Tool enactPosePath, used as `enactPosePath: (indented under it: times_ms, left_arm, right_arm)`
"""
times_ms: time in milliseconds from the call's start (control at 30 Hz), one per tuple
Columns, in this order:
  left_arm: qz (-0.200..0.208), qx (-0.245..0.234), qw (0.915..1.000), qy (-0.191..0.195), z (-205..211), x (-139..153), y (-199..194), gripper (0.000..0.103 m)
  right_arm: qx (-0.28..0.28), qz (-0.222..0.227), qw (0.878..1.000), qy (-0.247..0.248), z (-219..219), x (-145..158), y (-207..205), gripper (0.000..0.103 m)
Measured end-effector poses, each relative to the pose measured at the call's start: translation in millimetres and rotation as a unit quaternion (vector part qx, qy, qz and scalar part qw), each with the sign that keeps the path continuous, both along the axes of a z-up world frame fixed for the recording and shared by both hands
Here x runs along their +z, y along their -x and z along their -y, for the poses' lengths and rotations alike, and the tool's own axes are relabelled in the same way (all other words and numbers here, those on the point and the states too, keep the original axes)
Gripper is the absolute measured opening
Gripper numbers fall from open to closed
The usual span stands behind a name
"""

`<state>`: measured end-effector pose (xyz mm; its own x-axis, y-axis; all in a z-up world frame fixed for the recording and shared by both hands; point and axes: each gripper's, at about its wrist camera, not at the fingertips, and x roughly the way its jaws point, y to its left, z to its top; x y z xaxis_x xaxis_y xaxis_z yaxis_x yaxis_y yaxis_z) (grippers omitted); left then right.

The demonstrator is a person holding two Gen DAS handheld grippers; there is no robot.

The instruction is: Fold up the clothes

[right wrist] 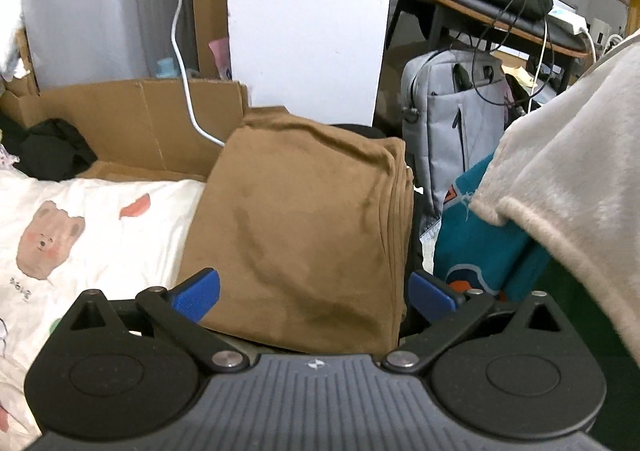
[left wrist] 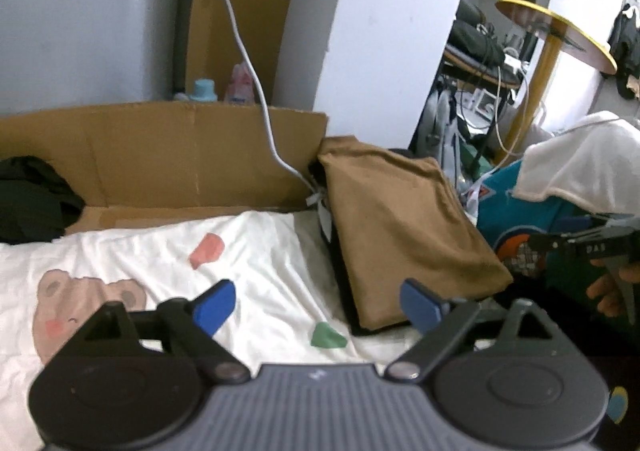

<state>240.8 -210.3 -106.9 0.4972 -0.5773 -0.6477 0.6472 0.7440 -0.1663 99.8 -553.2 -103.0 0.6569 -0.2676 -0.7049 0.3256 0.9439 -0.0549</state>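
Two grippers: both spread wide, gripping nothing
Bear-print sheet: far left, white, spread flat
Left gripper: above the sheet; blue pads apart
Folded brown garment: centre, beside the sheet, folded stack
Right gripper: pads apart, flanking the garment's near edge
Teal garment: right; under a cream cloth

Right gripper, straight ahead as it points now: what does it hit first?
Likely the folded tan-brown cloth; it fills the gap between the right gripper's open blue fingers. Depth is uncertain.
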Motion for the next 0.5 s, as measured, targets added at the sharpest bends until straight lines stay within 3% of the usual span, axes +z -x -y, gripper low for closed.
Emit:
enactPosePath:
  times_ms: [500]
  left_arm:
    - [0.045, 0.06, 0.9972, -0.002, -46, 57, 46, 0.103]
  right_arm:
    - [0.006, 0.063, 0.998, 0.026, -32, 59, 57, 0.103]
